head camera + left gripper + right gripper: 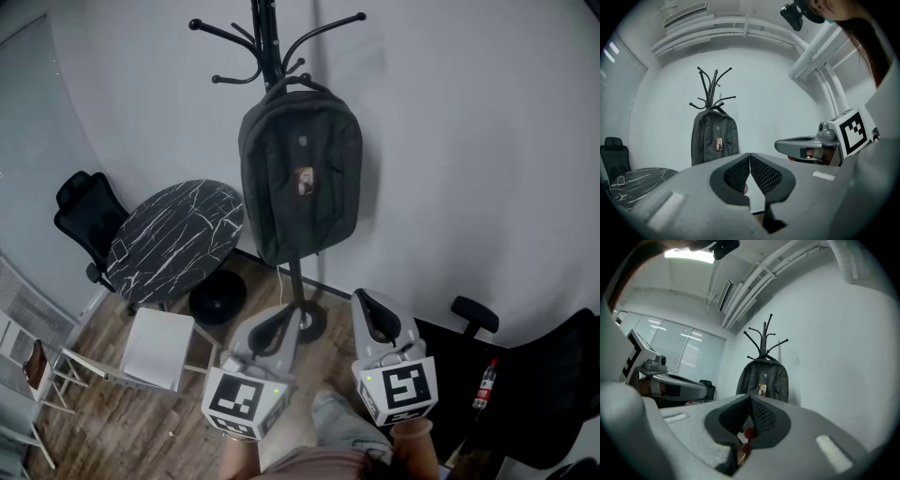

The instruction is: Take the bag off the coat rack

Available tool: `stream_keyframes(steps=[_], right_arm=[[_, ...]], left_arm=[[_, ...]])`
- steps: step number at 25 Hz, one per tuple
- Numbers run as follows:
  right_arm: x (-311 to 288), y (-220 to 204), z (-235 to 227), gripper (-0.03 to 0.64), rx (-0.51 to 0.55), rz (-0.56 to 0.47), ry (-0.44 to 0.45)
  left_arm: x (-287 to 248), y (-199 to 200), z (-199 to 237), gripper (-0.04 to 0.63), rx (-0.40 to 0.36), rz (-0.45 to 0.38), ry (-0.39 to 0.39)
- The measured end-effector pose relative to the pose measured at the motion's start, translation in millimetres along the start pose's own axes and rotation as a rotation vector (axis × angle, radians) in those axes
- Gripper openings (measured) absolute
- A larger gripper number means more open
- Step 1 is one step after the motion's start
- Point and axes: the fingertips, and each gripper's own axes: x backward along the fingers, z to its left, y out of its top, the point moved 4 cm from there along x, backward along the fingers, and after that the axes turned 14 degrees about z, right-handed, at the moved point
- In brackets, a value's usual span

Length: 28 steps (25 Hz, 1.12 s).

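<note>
A dark grey backpack (pixel 300 183) hangs by its top loop from a black coat rack (pixel 267 47) that stands against the white wall. The backpack (pixel 715 138) shows straight ahead in the left gripper view, and the same backpack (pixel 762 380) shows ahead in the right gripper view. My left gripper (pixel 274 328) and right gripper (pixel 373 317) are held side by side well below and short of the bag. Both are shut with nothing between their jaws. The left gripper (pixel 749 157) and the right gripper (pixel 750 399) each show their pads pressed together.
A round black marble table (pixel 173 234) stands left of the rack, with a black office chair (pixel 84 216) behind it and a white chair (pixel 155 347) in front. The rack's round base (pixel 305 323) sits on the wood floor. A red-capped bottle (pixel 485 384) and dark seats are at the right.
</note>
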Motion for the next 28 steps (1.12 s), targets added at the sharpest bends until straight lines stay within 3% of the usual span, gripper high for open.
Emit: stream_keyframes(steps=[20,28], right_arm=[[-80,17,-47,0.003,0.014,-0.020,0.004],[-111,28,-62,0.003,0.007,-0.010,0.005]], left_arm=[[-73,21,54,0.012,-0.010,0.016,0.036],[-93,28,84,0.012,0.019,0.030,0.073]])
